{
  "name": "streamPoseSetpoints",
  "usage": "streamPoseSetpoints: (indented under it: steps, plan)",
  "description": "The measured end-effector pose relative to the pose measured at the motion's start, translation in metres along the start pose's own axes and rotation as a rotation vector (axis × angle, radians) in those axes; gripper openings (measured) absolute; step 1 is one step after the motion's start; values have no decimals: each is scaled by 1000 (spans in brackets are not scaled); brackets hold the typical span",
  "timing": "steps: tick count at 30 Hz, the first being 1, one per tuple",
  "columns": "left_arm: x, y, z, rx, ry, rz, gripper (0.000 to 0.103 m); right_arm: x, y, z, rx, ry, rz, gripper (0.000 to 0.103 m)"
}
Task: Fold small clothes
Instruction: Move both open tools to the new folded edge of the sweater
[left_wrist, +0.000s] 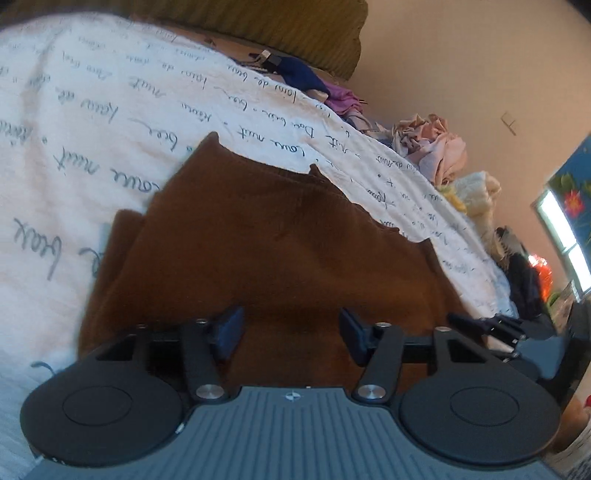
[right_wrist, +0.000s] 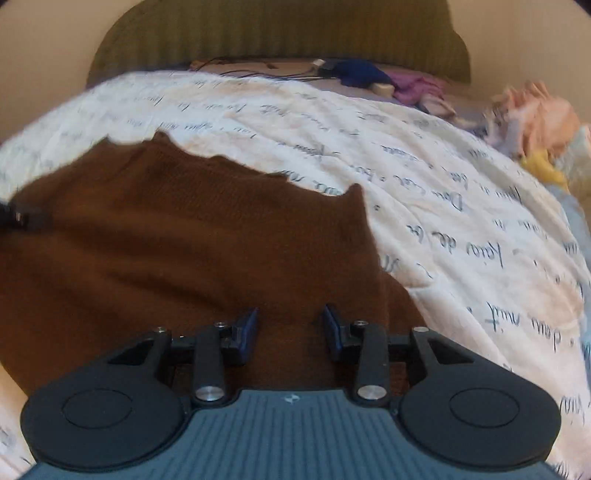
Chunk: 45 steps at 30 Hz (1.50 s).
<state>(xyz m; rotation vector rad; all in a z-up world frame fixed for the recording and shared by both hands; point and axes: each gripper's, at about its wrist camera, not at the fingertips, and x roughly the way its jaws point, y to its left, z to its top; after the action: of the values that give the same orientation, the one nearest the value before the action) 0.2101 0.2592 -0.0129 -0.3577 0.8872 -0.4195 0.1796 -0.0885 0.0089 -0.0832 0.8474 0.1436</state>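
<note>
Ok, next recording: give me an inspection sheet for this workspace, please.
Surface: white bedspread printed with handwriting, covering a bed.
Job's things: brown knitted garment spread flat.
Clutter: pile of pale pink clothes; dark blue and purple clothes near the headboard.
Grippers: left gripper open over the garment's near edge; right gripper open, likewise.
Cables: dark cables by the headboard.
Surroundings: green ribbed headboard, beige wall, window.

Both wrist views sit low and close over the brown garment (left_wrist: 280, 251) — shared (headboard beyond).
</note>
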Motion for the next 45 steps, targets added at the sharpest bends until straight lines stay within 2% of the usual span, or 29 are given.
streamPoseSetpoints:
  steps: [2, 3, 4, 5, 6, 8, 9, 10, 11, 12, 13, 14, 15, 16, 17, 18, 19, 21, 22, 23, 24, 27, 29, 31, 32, 35, 39, 45]
  plan:
    - [-14, 13, 3, -68, 4, -12, 35, -30, -5, -6, 10, -58, 33, 38]
    - [-25, 14, 3, -63, -9, 6, 40, -44, -3, -13, 6, -79, 45, 38]
    - [-37, 10, 1, -36, -27, 21, 46, -56, 0, -23, 0, -88, 73, 38]
    - [-49, 4, -3, -5, -48, 20, 59, -65, 5, -34, -15, -94, 100, 38]
    - [-58, -3, -10, 20, -57, 6, 67, -71, 9, -45, -31, -98, 109, 38]
    - [-69, -17, -28, 68, -39, -14, 67, -68, 20, -67, -84, -52, 92, 36]
    - [-68, -22, -38, 91, -14, 3, 67, -58, 24, -78, -123, -10, 40, 36]
    - [-64, -24, -47, 108, 20, 25, 66, -51, 24, -90, -160, -5, 11, 35]
    - [-59, -20, -55, 110, 42, 50, 64, -54, 18, -97, -138, -45, 37, 35]
    - [-55, -13, -63, 110, 33, 65, 52, -57, 12, -96, -87, -37, 60, 35]
    - [-59, -7, -68, 136, 4, 76, 50, -65, 8, -94, -42, -32, 75, 35]
    - [-62, -3, -67, 128, 7, 83, 40, -72, 7, -90, -23, -44, 76, 36]
    - [-67, 2, -64, 82, 14, 89, 37, -83, 9, -89, -27, -72, 64, 36]
    - [-77, 5, -61, 51, 14, 73, 37, -90, 12, -89, -35, -97, 57, 37]
    - [-87, 3, -60, 63, -6, 69, 48, -96, 13, -89, -36, -114, 67, 37]
    - [-95, -1, -60, 85, -31, 85, 65, -100, 15, -90, -28, -133, 96, 37]
    - [-99, -3, -60, 101, -43, 91, 68, -100, 15, -92, -19, -141, 121, 37]
    - [-94, -2, -62, 97, -1, 105, 69, -79, 18, -97, -23, -47, 88, 37]
    - [-87, 2, -65, 88, 26, 125, 63, -66, 20, -103, -55, -7, 54, 37]
    - [-82, 5, -71, 118, 19, 133, 62, -64, 19, -110, -79, -54, 59, 38]
    - [-82, 4, -74, 154, 0, 137, 63, -65, 17, -111, -72, -59, 69, 38]
    - [-88, 2, -72, 138, 18, 146, 63, -84, 5, -104, -3, -58, 97, 39]
    - [-100, 2, -66, 139, 13, 165, 63, -100, -6, -101, 26, -97, 89, 46]
    - [-113, 7, -58, 122, -20, 194, 74, -105, -22, -100, 94, -102, 88, 58]
    - [-116, 13, -54, 90, -25, 191, 85, -105, -33, -101, 144, -98, 106, 59]
    - [-117, 33, -44, -20, 13, 130, 90, -93, -63, -107, 342, -70, 200, 59]
    - [-98, 46, -35, -88, 88, 103, 97, -69, -90, -117, 569, -41, 350, 59]
    - [-82, 55, -26, -202, 145, 5, 101, -46, -95, -119, 709, -38, 456, 61]
